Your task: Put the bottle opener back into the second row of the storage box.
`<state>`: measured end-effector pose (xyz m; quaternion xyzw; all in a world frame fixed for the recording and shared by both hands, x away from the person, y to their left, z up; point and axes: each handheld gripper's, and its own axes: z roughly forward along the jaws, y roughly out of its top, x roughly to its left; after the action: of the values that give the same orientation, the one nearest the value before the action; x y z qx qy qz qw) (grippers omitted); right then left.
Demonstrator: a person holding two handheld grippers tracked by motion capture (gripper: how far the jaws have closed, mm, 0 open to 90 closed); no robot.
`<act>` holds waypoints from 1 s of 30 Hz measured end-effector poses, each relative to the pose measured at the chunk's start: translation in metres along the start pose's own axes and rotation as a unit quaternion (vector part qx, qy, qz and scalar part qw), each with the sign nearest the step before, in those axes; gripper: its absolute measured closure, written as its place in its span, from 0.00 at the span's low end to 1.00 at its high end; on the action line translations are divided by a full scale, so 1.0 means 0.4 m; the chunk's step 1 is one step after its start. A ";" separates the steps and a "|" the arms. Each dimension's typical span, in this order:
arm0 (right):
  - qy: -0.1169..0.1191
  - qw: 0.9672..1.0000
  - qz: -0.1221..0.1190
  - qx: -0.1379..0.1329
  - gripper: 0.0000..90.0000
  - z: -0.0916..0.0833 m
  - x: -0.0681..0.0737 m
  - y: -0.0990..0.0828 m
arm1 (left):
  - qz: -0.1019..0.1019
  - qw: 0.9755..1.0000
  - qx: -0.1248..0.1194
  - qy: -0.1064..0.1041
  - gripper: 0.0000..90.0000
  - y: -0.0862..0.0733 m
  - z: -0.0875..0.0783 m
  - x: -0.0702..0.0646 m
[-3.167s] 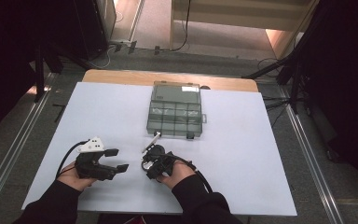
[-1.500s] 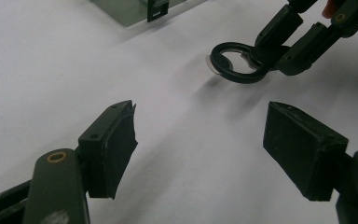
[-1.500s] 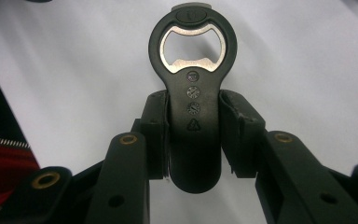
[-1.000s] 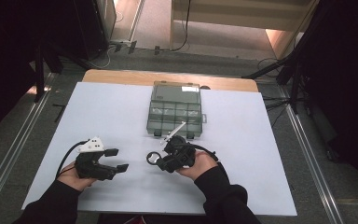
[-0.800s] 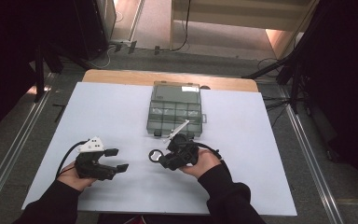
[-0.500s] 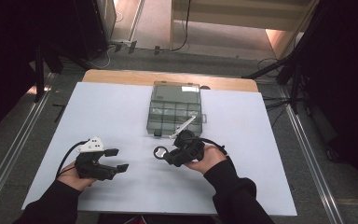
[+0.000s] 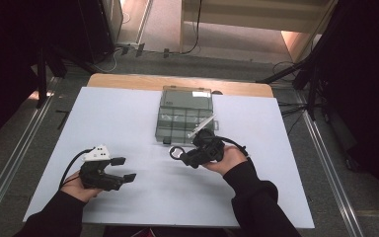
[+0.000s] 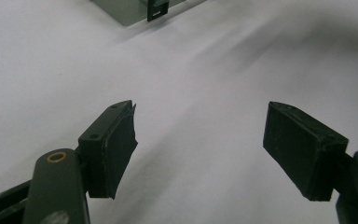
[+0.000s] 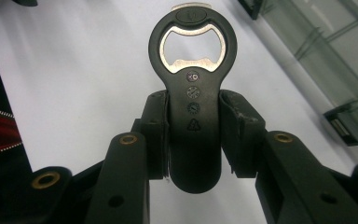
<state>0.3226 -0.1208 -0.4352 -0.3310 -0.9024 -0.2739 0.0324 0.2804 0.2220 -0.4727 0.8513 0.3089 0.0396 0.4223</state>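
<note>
Nearest the person, left of the compartment box (image 7: 183, 114) and well short of it: left gripper (image 7: 126, 169), held in the left hand (image 7: 81, 185) low over the white table (image 7: 128, 113). Jaws spread wide, pads (image 8: 119, 140) well apart, nothing between them, bare tabletop seen through the gap. A grey three-cornered plate on top of it, cable looping out behind.

Closer to the box, just short of its front right corner: right gripper (image 7: 186, 157), held in the right hand (image 7: 225, 160), jaws pinched on the handle of a black bottle opener (image 9: 193, 107). Both pads pressed against the handle's two sides, the rounded handle end sticking back past them, the ring head standing out beyond the fingertips. Head lined with a bright metal insert. Down the handle, four small moulded round and triangular marks, too small to read. From above, the opener's ring (image 7: 175, 152) pointing left, just off the box's front edge, apart from it.

Farthest: the box itself, clear grey plastic, lid closed, divided into compartments, a black latch (image 8: 157, 9) on its front edge. No readable label on it.
</note>
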 end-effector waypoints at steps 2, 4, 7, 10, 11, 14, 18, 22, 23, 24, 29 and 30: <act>0.000 1.000 0.003 -0.002 0.74 -0.004 -0.009 0.002 | 0.001 1.000 0.000 0.000 0.28 0.000 0.000 0.000; 0.000 1.000 0.005 -0.004 0.74 -0.006 -0.016 0.005 | 0.000 1.000 0.000 0.000 0.28 0.000 0.000 0.000; 0.000 1.000 0.009 -0.006 0.74 -0.011 -0.028 0.010 | 0.000 1.000 0.000 0.000 0.28 0.000 0.000 0.000; -0.003 1.000 0.011 -0.006 0.74 -0.018 -0.038 0.018 | 0.000 1.000 0.000 0.000 0.28 0.000 0.000 0.000; -0.002 1.000 0.013 -0.006 0.74 -0.021 -0.040 0.021 | 0.000 1.000 0.000 0.000 0.28 0.000 0.000 0.000; -0.003 1.000 0.013 -0.007 0.74 -0.023 -0.050 0.029 | 0.000 1.000 0.000 0.000 0.28 0.000 0.000 0.000; -0.004 1.000 0.013 -0.008 0.74 -0.026 -0.065 0.041 | 0.000 1.000 0.000 0.000 0.28 0.000 0.000 0.000; -0.003 1.000 0.017 -0.008 0.74 -0.027 -0.078 0.052 | 0.000 1.000 0.000 -0.001 0.28 0.000 0.000 0.000; -0.002 1.000 0.017 -0.008 0.74 -0.027 -0.083 0.056 | 0.000 1.000 0.001 -0.001 0.28 0.000 0.000 0.000; -0.003 1.000 0.018 -0.006 0.74 -0.026 -0.086 0.060 | 0.000 1.000 0.000 -0.001 0.28 0.000 0.000 0.000; -0.004 1.000 0.014 -0.004 0.74 -0.022 -0.106 0.082 | 0.000 1.000 0.000 -0.001 0.28 0.000 -0.001 0.000; -0.003 1.000 0.013 0.000 0.74 -0.021 -0.110 0.087 | 0.000 1.000 0.000 -0.001 0.28 0.000 0.000 0.000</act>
<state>0.3772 -0.1285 -0.4219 -0.3431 -0.8983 -0.2726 0.0327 0.2804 0.2222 -0.4726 0.8511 0.3085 0.0385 0.4230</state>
